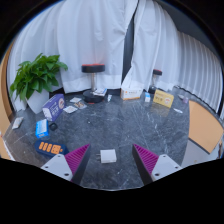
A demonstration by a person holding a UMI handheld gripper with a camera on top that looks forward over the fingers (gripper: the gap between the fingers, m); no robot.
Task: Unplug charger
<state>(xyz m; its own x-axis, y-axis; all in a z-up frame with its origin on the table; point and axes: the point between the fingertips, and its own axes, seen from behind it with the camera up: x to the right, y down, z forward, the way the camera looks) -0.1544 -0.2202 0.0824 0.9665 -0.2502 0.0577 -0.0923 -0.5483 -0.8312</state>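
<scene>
A small white square charger block [108, 156] lies on the dark marbled tabletop [120, 120], between my fingers with a gap at either side. My gripper [111, 160] is open, its magenta pads [78, 157] spread wide on the left and right of the charger. No cable or socket shows clearly at the charger.
Beyond the fingers lie a blue box [42, 128], an orange item [49, 148], a purple-and-white box [54, 105], a yellow box [163, 98] and small items. A potted plant [38, 74] stands at the far left, white curtains [100, 40] and stools [93, 70] behind.
</scene>
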